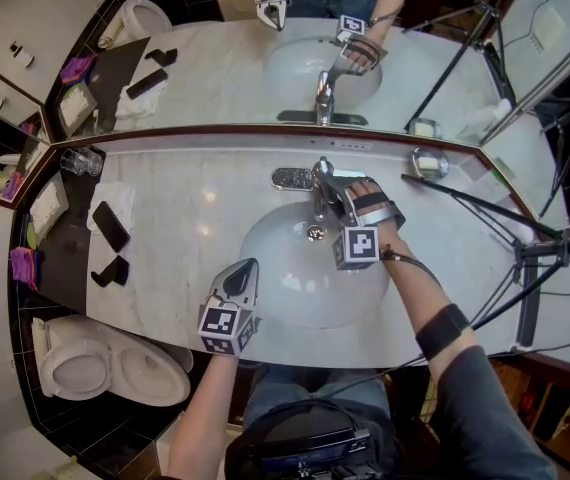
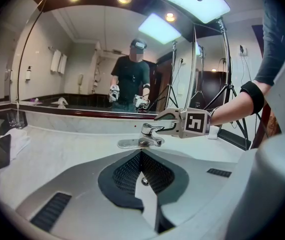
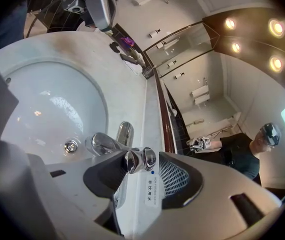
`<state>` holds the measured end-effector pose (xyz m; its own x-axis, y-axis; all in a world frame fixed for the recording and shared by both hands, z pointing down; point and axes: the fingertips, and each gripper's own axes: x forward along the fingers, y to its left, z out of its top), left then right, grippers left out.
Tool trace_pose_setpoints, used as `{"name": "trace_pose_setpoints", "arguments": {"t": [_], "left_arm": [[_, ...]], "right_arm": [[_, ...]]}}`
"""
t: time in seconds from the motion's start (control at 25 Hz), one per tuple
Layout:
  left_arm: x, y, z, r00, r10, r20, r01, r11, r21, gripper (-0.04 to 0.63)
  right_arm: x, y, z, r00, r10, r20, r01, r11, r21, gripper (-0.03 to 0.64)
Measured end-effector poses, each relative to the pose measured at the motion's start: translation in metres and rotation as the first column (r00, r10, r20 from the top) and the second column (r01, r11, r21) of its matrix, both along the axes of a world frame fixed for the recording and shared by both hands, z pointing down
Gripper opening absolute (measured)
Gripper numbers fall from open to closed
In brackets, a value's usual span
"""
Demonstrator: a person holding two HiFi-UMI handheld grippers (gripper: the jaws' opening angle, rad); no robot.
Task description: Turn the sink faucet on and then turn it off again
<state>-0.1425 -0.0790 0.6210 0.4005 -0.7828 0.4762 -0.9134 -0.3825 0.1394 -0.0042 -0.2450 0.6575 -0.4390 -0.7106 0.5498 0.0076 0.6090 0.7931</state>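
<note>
The chrome faucet (image 1: 317,200) stands at the back of the white basin (image 1: 275,278). No stream of water shows under its spout (image 2: 150,140). My right gripper (image 1: 329,189) reaches in from the right, jaws open on either side of the lever handle (image 3: 143,159), whose rounded end sits between the pads. The same gripper (image 2: 158,118) appears at the lever in the left gripper view. My left gripper (image 1: 249,266) hangs over the basin's front rim, pointing at the drain (image 1: 314,233). It is shut, its tips meeting (image 2: 141,153) with nothing in them.
A mirror (image 1: 215,68) runs along the back of the marble counter (image 1: 190,193). On the left lie a glass tumbler (image 1: 82,160) and a black phone (image 1: 110,226) on a white cloth. A soap dish (image 1: 430,163) and tripod legs (image 1: 525,258) are at the right, a toilet (image 1: 105,363) lower left.
</note>
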Motion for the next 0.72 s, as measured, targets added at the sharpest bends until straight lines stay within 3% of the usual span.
{"name": "trace_pose_setpoints", "arguments": {"t": [0.4, 0.72], "left_arm": [[-0.005, 0.002, 0.002, 1.0, -0.012, -0.003, 0.012, 1.0, -0.006, -0.011], [-0.004, 0.0, -0.001, 1.0, -0.016, -0.004, 0.016, 1.0, -0.001, -0.011]], "right_arm": [[-0.001, -0.005, 0.0, 1.0, 0.021, -0.013, -0.021, 0.999, -0.043, 0.196], [-0.003, -0.023, -0.018, 0.997, 0.067, 0.036, -0.065, 0.995, -0.072, 0.195]]}}
